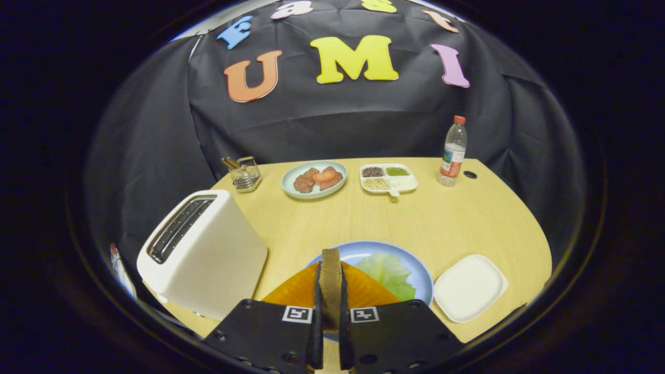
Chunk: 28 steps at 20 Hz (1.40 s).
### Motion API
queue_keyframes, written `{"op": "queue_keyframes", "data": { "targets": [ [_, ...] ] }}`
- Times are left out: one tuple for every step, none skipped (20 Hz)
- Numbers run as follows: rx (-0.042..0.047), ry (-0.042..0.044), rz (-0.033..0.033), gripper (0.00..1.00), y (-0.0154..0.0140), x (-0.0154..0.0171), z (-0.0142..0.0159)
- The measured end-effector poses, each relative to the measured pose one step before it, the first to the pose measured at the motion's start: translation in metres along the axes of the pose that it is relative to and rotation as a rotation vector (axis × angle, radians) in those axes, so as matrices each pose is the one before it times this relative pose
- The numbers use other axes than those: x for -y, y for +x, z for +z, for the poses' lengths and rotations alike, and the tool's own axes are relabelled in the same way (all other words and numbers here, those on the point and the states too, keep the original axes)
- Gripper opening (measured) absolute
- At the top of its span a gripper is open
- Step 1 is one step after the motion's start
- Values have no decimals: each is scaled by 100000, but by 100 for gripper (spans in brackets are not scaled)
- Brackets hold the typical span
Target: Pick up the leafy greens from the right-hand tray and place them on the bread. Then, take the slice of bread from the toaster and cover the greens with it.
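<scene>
Brown-crusted bread slice stands on edge, clamped between both fingers of the gripper, directly above the blue plate. Leafy greens lie just ahead-right; lowering flat should cover them.

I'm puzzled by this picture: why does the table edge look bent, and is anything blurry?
In the gripper view the fisheye lens bows the light wooden table; the brown bread slice clamped in the black gripper looks soft up close, while the clear plastic bottle stays sharp under even light.

One toaster, one bottle, three plates, one sectioned tray.
</scene>
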State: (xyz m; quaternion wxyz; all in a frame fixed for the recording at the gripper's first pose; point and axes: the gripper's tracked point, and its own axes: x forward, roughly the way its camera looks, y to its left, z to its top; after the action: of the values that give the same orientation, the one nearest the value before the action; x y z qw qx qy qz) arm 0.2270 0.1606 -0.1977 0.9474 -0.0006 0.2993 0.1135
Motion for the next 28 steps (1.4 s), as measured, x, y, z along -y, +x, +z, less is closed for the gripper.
{"op": "queue_keyframes", "data": {
  "targets": [
    [1674,-731,-281,12,189,839,241],
    [633,-912,577,12,178,452,-8],
    [449,-854,9,12,253,543,-181],
    [589,-970,-861,12,250,702,-36],
    [140,-1043,-569,12,253,645,-292],
    [285,-594,-181,12,361,504,-275],
    [305,-363,-357,14,378,551,-325],
    [-487,259,-309,14,371,476,-480],
    [-389,571,-288,14,366,399,-413],
    [-514,809,-197,19,270,340,-425],
    [-300,2425,755,20,287,199,-331],
    [408,1594,480,26,58,167,-79],
    [491,1701,865,31,172,156,-153],
    [229,1571,1563,32,52,-70,-90],
    [413,935,760,35,92,-54,22],
    [809,1038,814,39,-173,65,-35],
    [1989,679,220,48,-250,-13,389],
    [1467,71,1367,58,-274,-377,167],
    [1135,-166,982,68,-344,-343,135],
    [1104,-767,-338,78,-410,-199,198],
    [1042,-1055,-1291,94,-660,44,215],
    [2205,-1013,-1253,95,-803,-65,446],
    [2522,-1060,-377,95,-887,-459,480],
    [2443,-895,-391,95,-1051,-359,627],
    [2727,-600,-113,97,-1147,-425,530],
    [2652,-994,-2517,96,-1443,107,549],
    [3556,-869,-2681,96,-1529,139,719],
    [2975,-1011,-3897,96,-1608,326,666]
  ]
}}
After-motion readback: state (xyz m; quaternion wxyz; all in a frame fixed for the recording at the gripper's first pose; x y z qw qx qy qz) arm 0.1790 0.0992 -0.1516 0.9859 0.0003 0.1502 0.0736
